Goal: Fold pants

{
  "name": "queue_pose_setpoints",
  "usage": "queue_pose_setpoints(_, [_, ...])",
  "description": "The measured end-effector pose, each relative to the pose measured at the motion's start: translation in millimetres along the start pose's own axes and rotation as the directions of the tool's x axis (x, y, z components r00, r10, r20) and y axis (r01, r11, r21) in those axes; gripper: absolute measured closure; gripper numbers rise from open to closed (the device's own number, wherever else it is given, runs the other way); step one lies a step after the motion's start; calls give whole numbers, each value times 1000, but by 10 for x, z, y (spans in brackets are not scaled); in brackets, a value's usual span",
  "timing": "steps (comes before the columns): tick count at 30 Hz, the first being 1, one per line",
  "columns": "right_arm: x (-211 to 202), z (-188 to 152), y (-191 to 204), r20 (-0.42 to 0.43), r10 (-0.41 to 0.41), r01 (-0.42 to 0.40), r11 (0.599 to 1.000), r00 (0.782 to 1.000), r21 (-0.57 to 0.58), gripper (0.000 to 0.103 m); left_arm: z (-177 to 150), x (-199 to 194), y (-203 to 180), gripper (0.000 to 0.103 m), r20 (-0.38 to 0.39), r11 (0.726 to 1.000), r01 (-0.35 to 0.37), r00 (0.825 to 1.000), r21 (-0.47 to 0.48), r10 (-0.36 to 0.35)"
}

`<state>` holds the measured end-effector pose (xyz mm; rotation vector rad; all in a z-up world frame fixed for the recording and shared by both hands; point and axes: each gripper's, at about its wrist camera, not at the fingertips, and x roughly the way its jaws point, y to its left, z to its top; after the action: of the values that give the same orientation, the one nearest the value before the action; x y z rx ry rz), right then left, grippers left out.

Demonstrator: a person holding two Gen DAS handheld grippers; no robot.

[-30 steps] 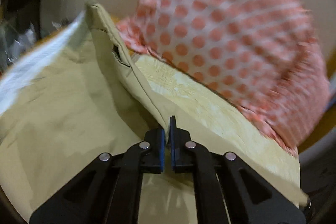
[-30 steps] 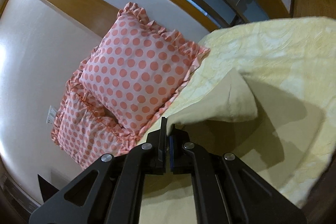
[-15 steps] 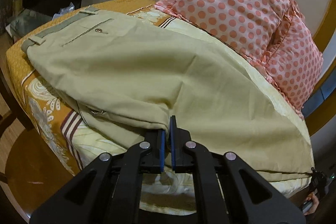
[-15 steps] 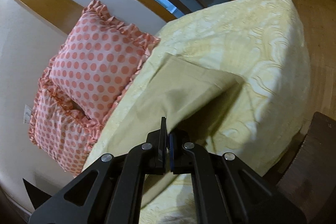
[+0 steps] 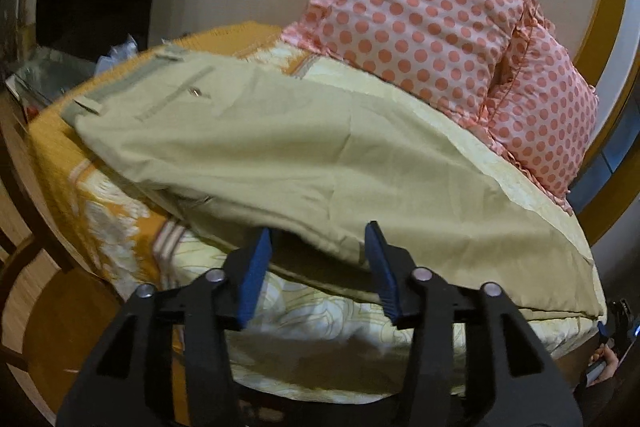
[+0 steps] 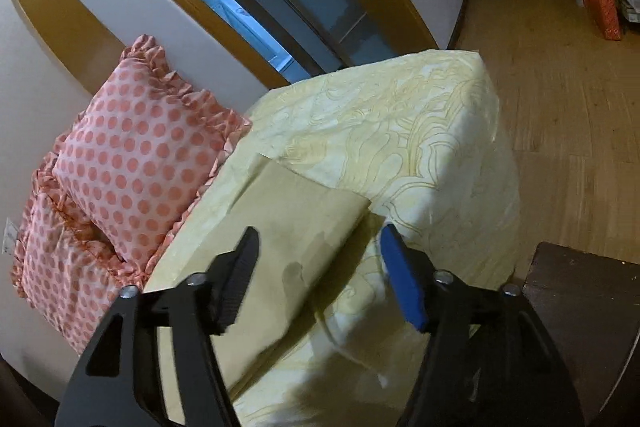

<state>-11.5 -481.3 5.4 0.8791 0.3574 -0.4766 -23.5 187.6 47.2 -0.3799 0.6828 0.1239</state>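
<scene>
Khaki pants lie folded lengthwise along the bed, one leg on top of the other, waistband at the far left. My left gripper is open and empty, just at the pants' near edge, jaws wide apart. In the right wrist view the leg ends lie flat on the pale yellow bedspread. My right gripper is open and empty, just in front of the leg hems.
Two pink polka-dot pillows lean on the wall behind the pants; they also show in the right wrist view. The bed's orange patterned cover hangs over the near side. Wooden floor and a dark wooden piece lie to the right.
Both grippers held the pants shut, laid the top leg down over the other, then opened and let go. The pants now rest flat on the bed.
</scene>
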Motion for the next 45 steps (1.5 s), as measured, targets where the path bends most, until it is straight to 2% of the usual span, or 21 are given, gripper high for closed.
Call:
queue_pose_setpoints(5, [118,-206,294,-23,1,-5,984,1000,-176,51,98,-317,32,41,152,998,-70,986,-4,69])
queue_pose_setpoints(8, [256,-231,321,-38,27,-34,979,999,-202,91,143,-311,63,35,166,997,-70,984,-13,71])
queue_pose_setpoints(9, [288,-216,301,-39,42,-49,978,998,-202,95,150,-272,100,35,155,997,-76,985,-20,78])
queue_pose_setpoints(12, [251,-180,498,-23,99,-101,955,995,-278,97,148,-169,260,35,124,994,-84,988,-64,92])
queue_pose_setpoints(15, [118,-250,1109,-81,260,-270,880,962,-391,97,141,-86,478,35,105,984,-101,988,-148,117])
queue_pose_setpoints(18, [-37,-575,1855,-208,425,-470,738,881,-484,97,119,-59,649,34,101,970,-111,986,-216,136])
queue_pose_setpoints(21, [-230,-1301,2623,-421,516,-661,500,746,-559,97,93,-75,769,32,112,958,-129,981,-255,161])
queue_pose_setpoints(22, [-283,-1682,2857,-518,497,-713,398,696,-577,96,86,-81,798,31,116,956,-137,978,-261,172])
queue_pose_setpoints(24, [-304,-2280,3083,-651,389,-756,255,651,-603,93,74,-89,851,29,127,953,-145,975,-265,183])
queue_pose_setpoints(25, [-306,-2643,3130,-726,295,-782,176,621,-598,85,71,-88,876,27,128,954,-152,973,-258,190])
queue_pose_setpoints(26, [-316,-2897,3115,-774,218,-804,128,595,-581,79,71,-82,890,26,129,957,-156,973,-246,192])
queue_pose_setpoints(28, [-398,-3120,3010,-811,174,-829,85,558,-552,54,86,-58,910,25,129,961,-161,973,-225,193])
queue_pose_setpoints(31, [-485,-3016,2924,-806,228,-837,108,546,-537,27,113,-20,971,25,134,966,-136,976,-222,169])
queue_pose_setpoints(33, [-474,-2818,2893,-788,307,-846,158,533,-510,27,134,5,1021,25,142,966,-117,978,-232,153])
queue_pose_setpoints(36, [-245,-2621,2845,-723,336,-796,298,603,-526,28,156,55,1099,25,139,961,-98,981,-257,138])
queue_pose_setpoints(37, [-159,-2624,2820,-749,316,-809,326,582,-490,28,164,83,1121,25,131,960,-94,983,-263,132])
queue_pose_setpoints(38, [-62,-2643,2782,-788,298,-830,353,538,-433,28,169,107,1141,25,124,959,-91,984,-269,129])
queue_pose_setpoints(39, [-3,-2649,2747,-792,284,-823,372,541,-429,28,179,111,1140,24,132,960,-89,983,-265,128])
queue_pose_setpoints(40, [16,-2637,2719,-771,273,-799,386,576,-460,28,191,127,1136,24,129,961,-91,983,-260,128])
queue_pose_setpoints(41, [4,-2628,2703,-758,284,-792,395,587,-465,28,210,157,1131,24,124,963,-91,984,-254,126])
queue_pose_setpoints(45, [77,-2557,2679,-757,301,-793,423,579,-438,27,307,275,1075,16,104,971,-102,987,-215,127])
